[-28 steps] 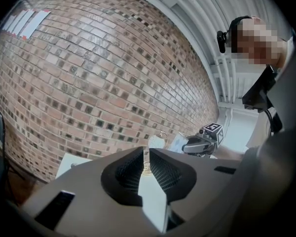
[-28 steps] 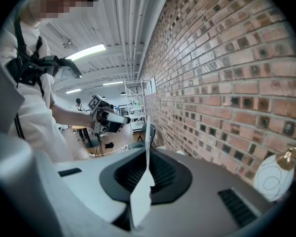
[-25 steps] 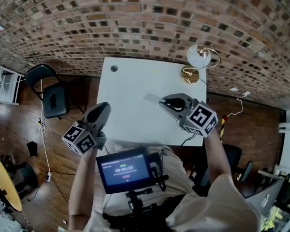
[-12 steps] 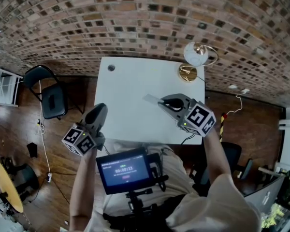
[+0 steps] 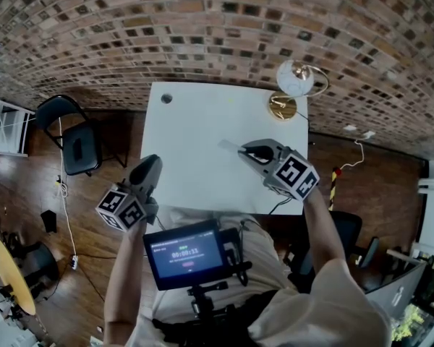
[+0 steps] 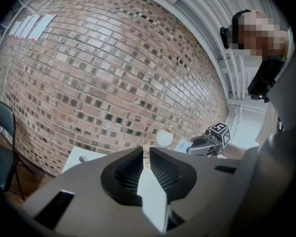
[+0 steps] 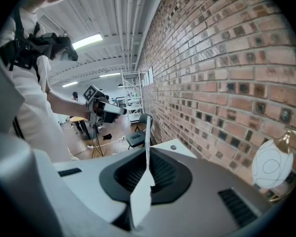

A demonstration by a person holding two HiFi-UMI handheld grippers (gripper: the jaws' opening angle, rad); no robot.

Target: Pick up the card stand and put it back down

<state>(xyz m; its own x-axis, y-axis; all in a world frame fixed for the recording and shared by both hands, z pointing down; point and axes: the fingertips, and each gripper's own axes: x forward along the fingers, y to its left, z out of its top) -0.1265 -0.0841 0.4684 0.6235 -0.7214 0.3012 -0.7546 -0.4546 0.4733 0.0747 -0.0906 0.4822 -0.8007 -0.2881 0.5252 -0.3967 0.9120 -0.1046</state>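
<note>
The card stand (image 5: 229, 147) is a thin pale sheet held edge-on above the white table (image 5: 195, 121), right of its middle. My right gripper (image 5: 247, 152) is shut on it. In the right gripper view the card stand (image 7: 147, 147) rises from between the dark pads (image 7: 163, 172), and my right gripper (image 7: 147, 169) points along the brick wall. My left gripper (image 5: 150, 166) hovers off the table's front left edge. In its own view my left gripper (image 6: 146, 159) shows a narrow gap between the pads (image 6: 130, 169) with nothing in it.
A globe lamp (image 5: 295, 82) on a brass base (image 5: 282, 107) stands at the table's back right corner. A small dark disc (image 5: 166, 98) lies at the back left corner. A black chair (image 5: 76, 139) stands left of the table, before the brick wall (image 5: 202, 42).
The right gripper with the card stand has shifted very slightly to the right. The left gripper has hardly moved.
</note>
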